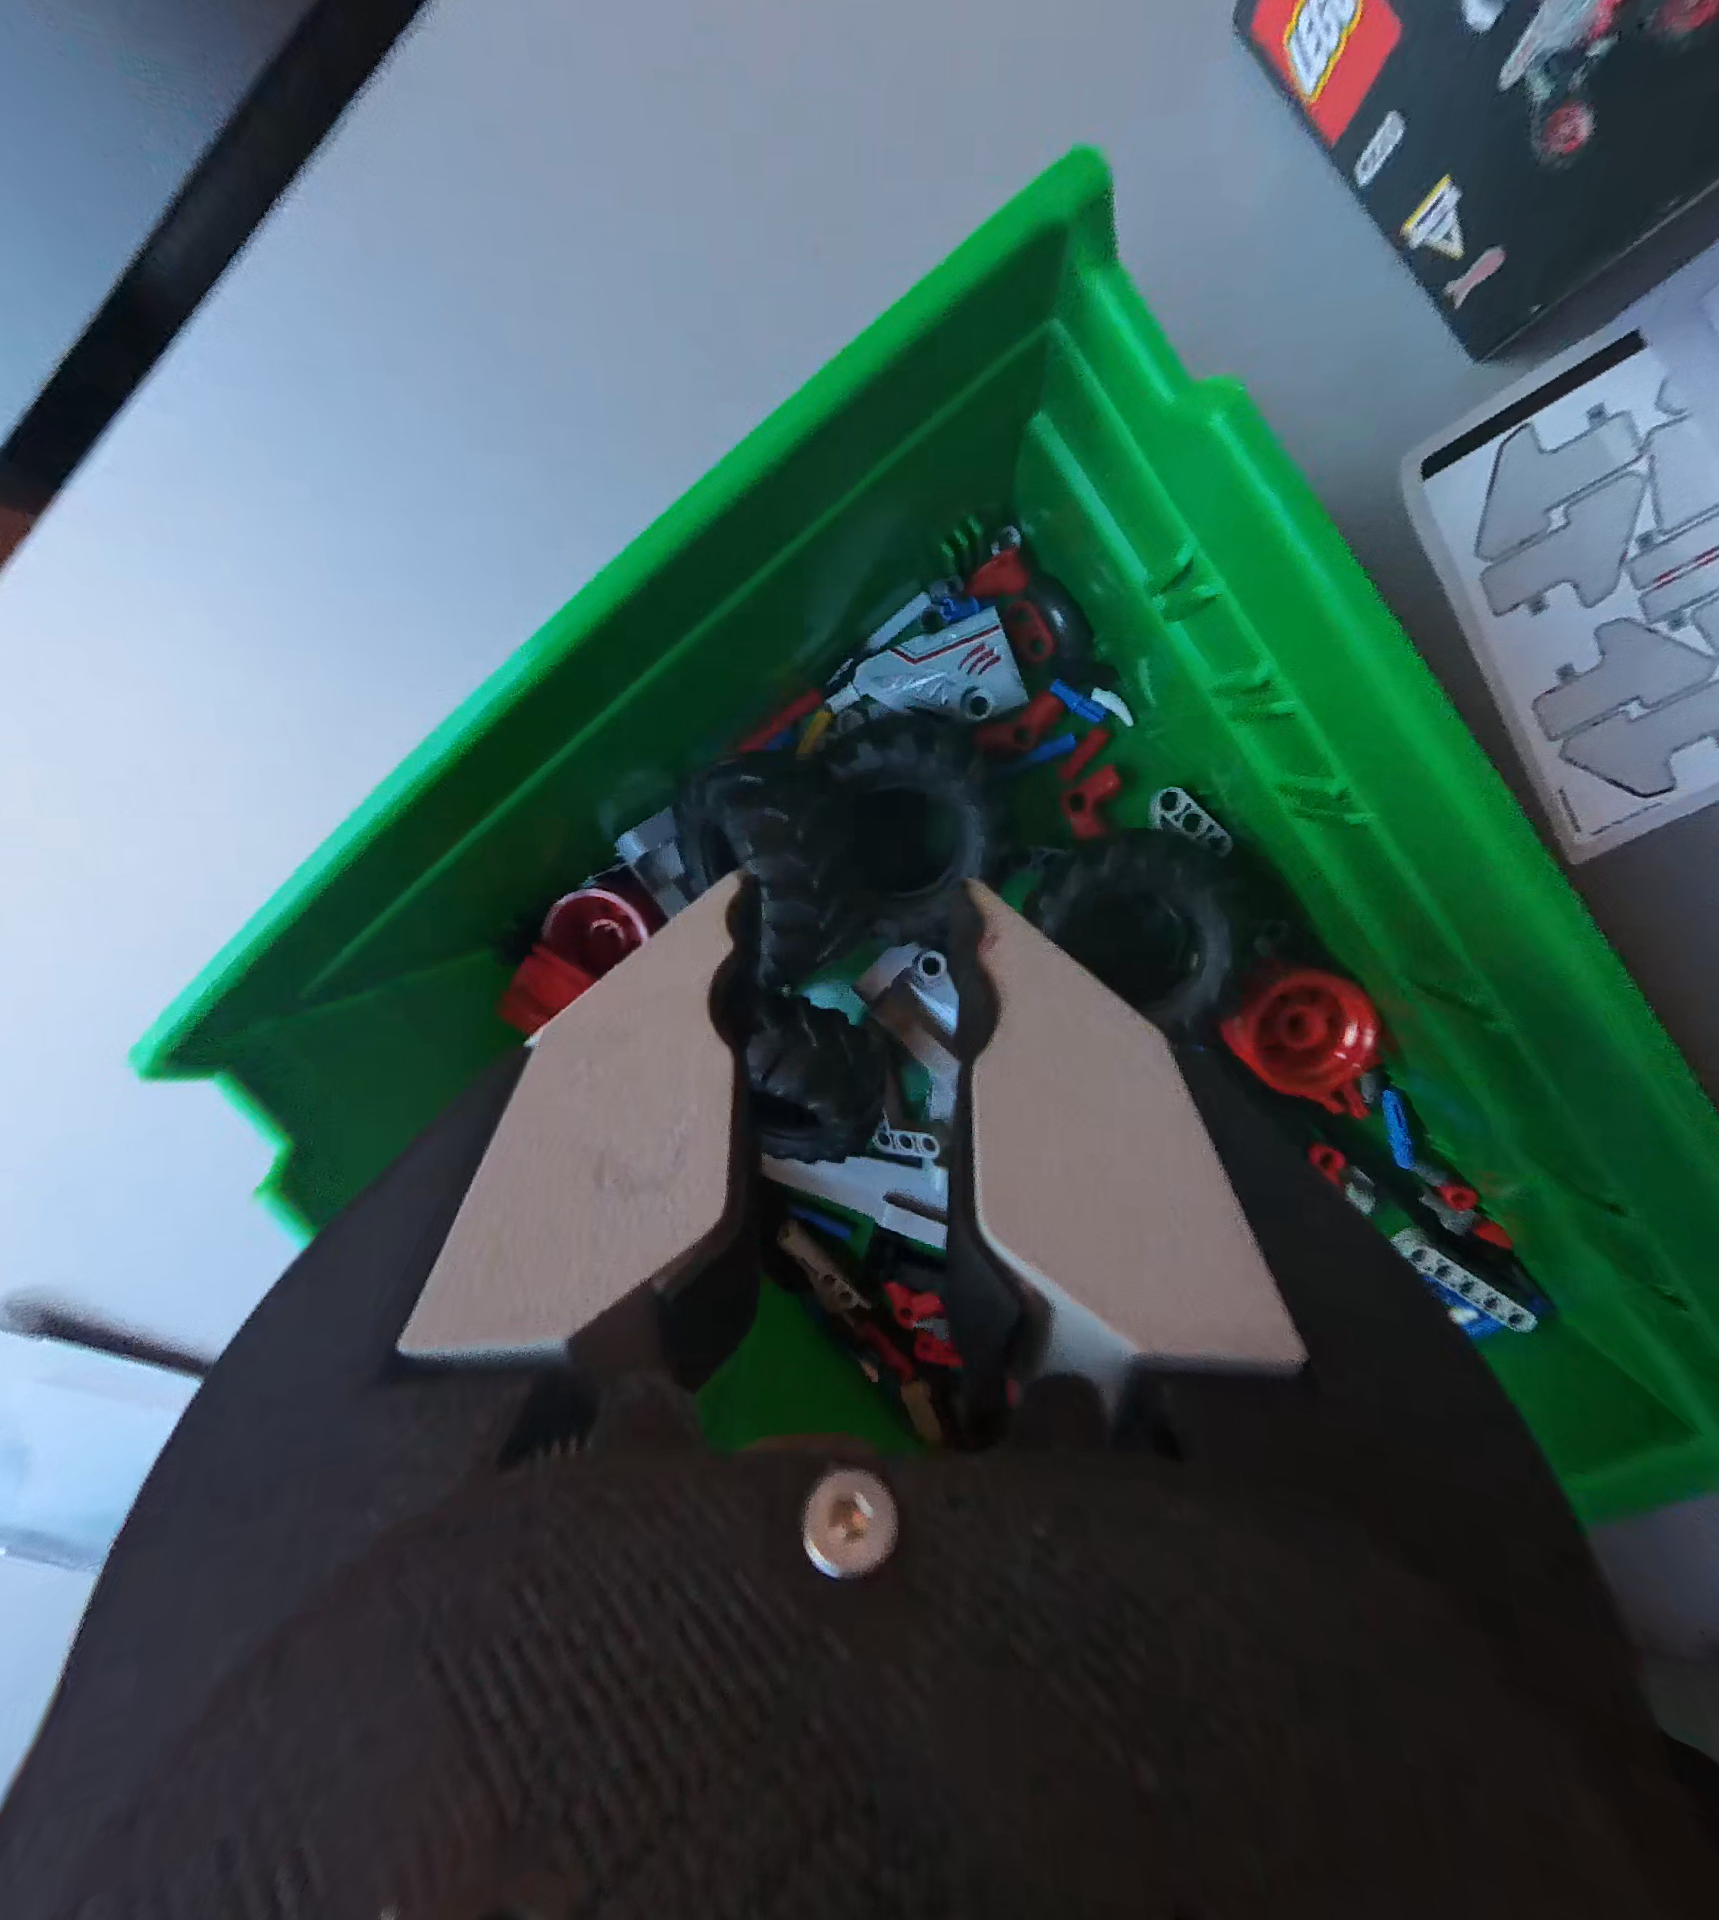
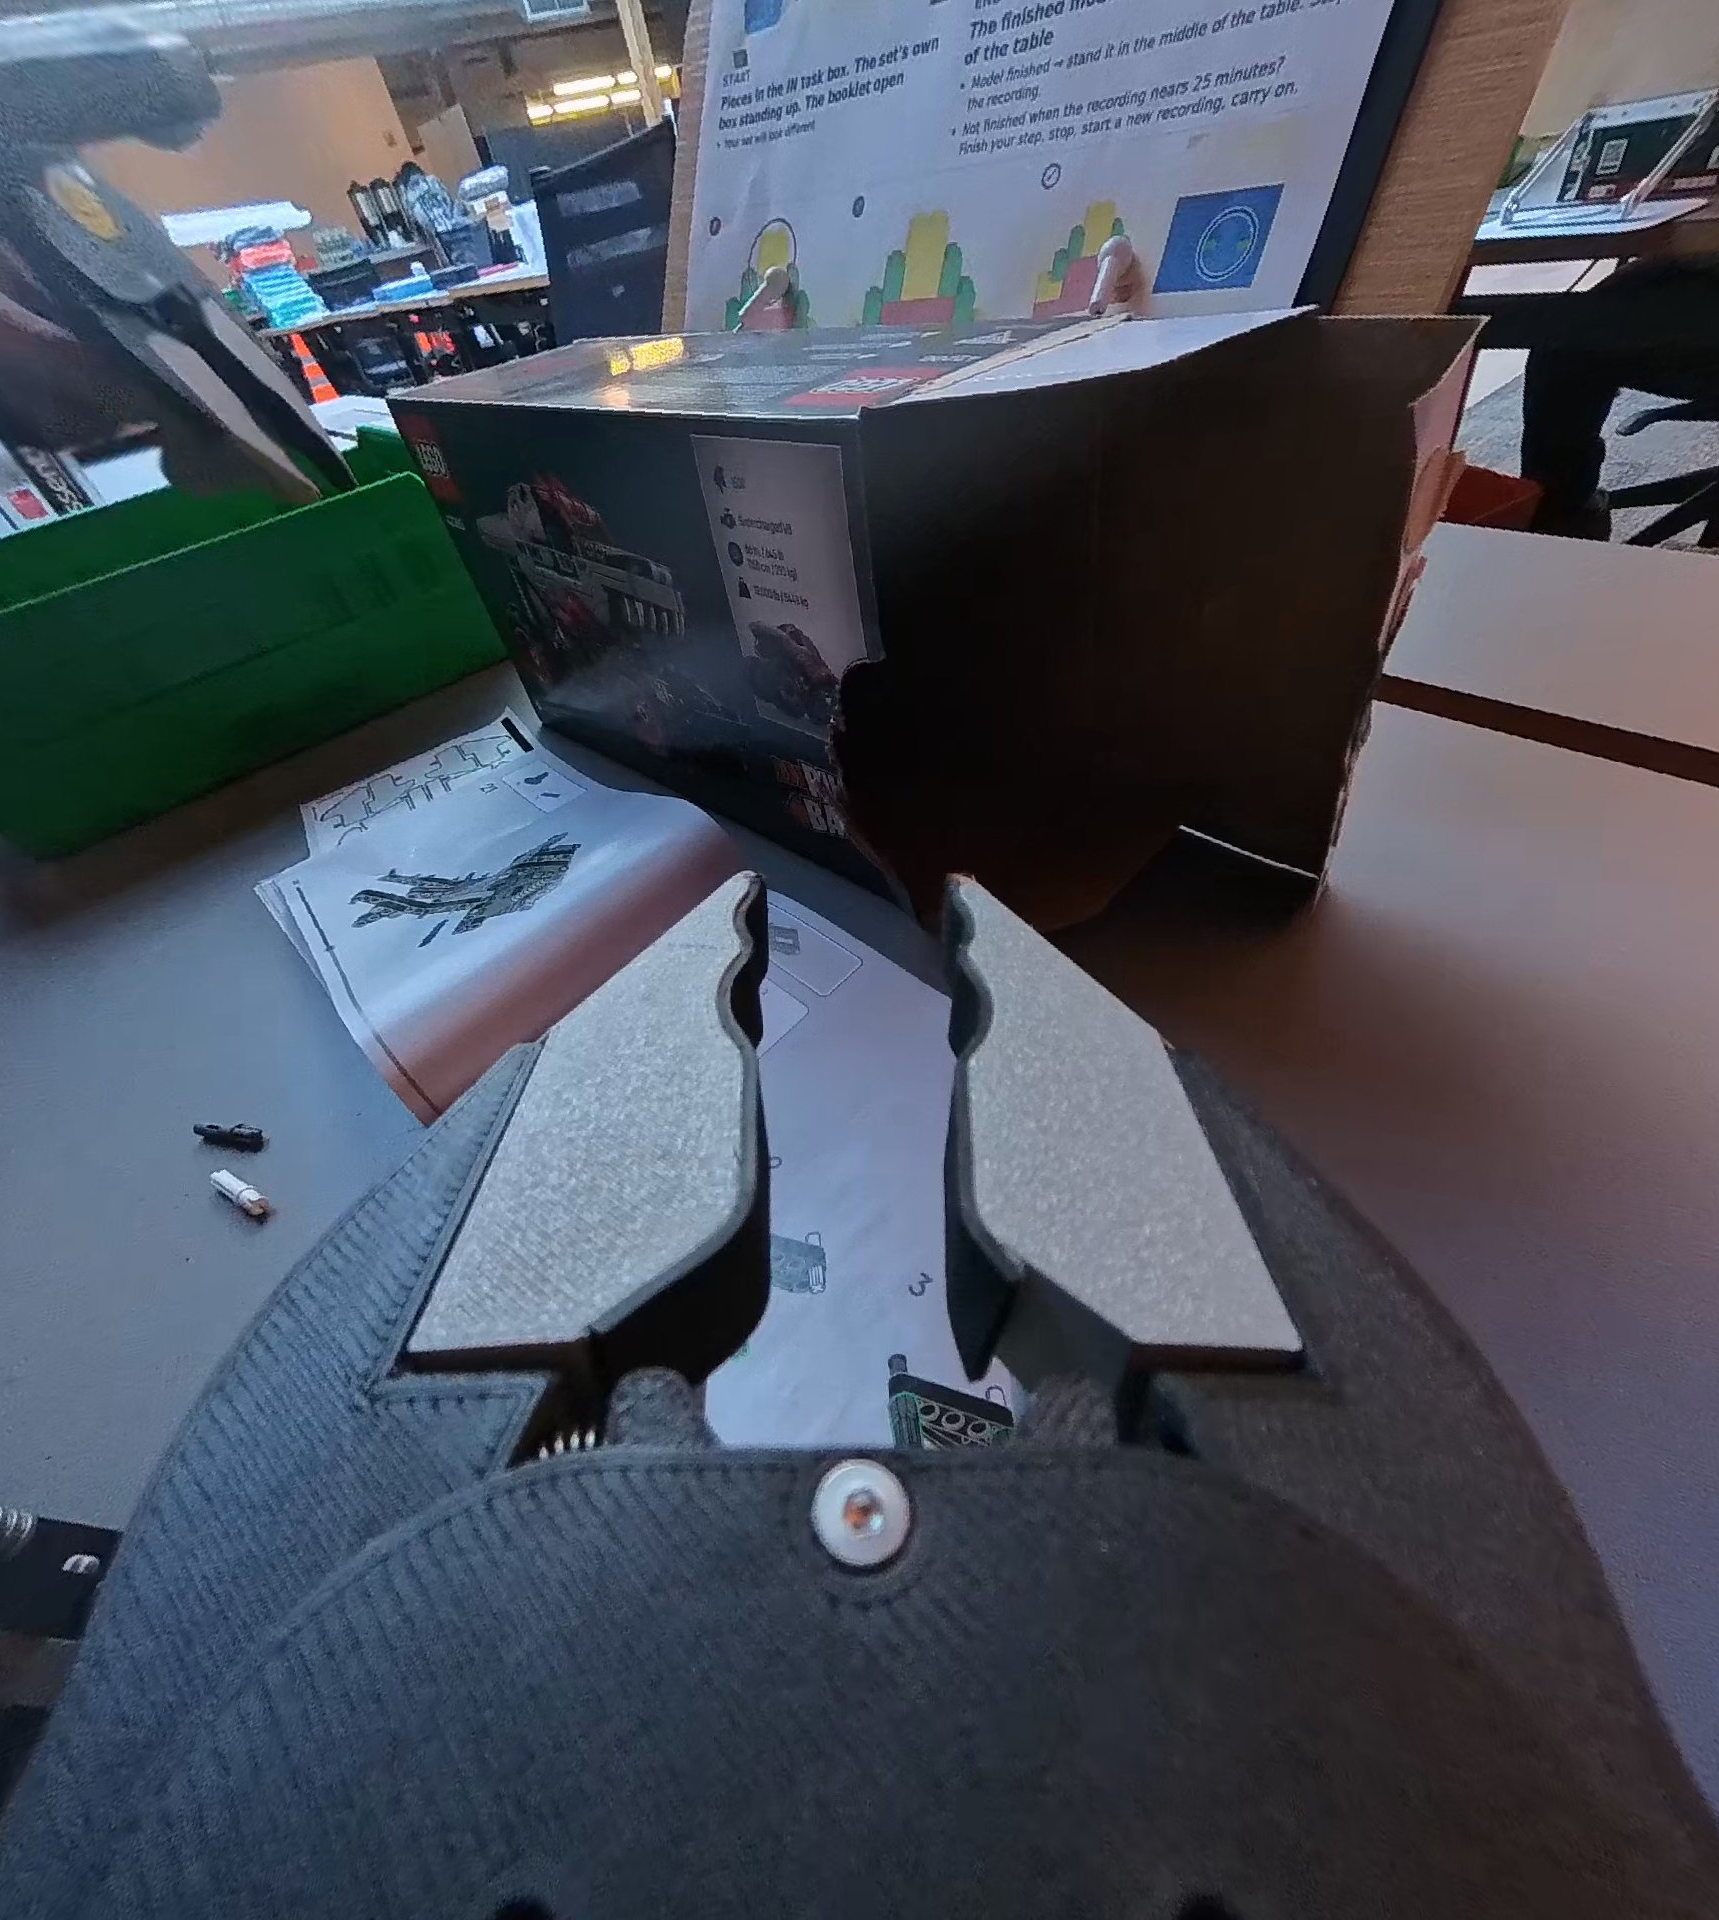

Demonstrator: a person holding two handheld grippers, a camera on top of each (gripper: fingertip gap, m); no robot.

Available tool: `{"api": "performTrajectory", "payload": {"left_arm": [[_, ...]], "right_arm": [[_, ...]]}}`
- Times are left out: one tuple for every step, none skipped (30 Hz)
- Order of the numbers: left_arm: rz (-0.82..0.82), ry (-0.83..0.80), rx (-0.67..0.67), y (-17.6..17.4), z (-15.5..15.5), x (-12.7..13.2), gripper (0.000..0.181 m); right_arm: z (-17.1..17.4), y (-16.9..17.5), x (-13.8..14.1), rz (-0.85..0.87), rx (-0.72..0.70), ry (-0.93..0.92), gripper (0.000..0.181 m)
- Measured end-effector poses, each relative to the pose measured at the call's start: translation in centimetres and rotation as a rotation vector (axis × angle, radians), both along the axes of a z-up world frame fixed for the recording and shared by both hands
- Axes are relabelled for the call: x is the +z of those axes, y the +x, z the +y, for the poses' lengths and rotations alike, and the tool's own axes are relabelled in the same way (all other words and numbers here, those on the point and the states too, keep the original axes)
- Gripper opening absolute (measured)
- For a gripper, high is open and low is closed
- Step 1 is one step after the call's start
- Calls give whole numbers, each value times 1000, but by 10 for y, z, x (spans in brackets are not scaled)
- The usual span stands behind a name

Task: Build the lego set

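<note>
A green bin point(image 1: 626, 623) holds loose Lego parts: black tyres point(image 1: 902, 831) point(image 1: 1135, 925), red wheel hubs point(image 1: 1296, 1029), a grey printed panel point(image 1: 938, 665) and several small red, blue and grey pins. My left gripper point(image 1: 857, 888) is open and reaches down into the bin. Another black tyre point(image 1: 813, 1049) sits between its fingers, close to the left one; I cannot tell if it touches. My right gripper point(image 2: 853, 883) is open and empty, low over the open instruction booklet point(image 2: 481, 904). The left gripper point(image 2: 242, 457) also shows over the bin point(image 2: 159, 644) in the right wrist view.
The dark set box point(image 2: 938, 582) stands right behind the booklet, its end flap open; it also shows in the left wrist view point(image 1: 1561, 156) beside the booklet point(image 1: 1613, 603). A black pin point(image 2: 229, 1136) and a white pin point(image 2: 240, 1193) lie on the table. A poster point(image 2: 1021, 156) stands behind the box.
</note>
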State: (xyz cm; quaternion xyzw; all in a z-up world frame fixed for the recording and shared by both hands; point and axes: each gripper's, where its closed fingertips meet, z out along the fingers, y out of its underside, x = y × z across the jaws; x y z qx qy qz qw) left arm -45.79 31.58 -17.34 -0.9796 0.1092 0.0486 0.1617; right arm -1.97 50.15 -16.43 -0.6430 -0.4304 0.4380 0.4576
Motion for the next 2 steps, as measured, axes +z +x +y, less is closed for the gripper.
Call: {"api": "performTrajectory", "payload": {"left_arm": [[2, -28, -1, -1, 0, -8, 36], [12, -61, 8, -5, 0, -17, 36]], "right_arm": [[0, 0, 0, 0, 0, 1, 31], [0, 0, 0, 1, 0, 1, 31]]}}
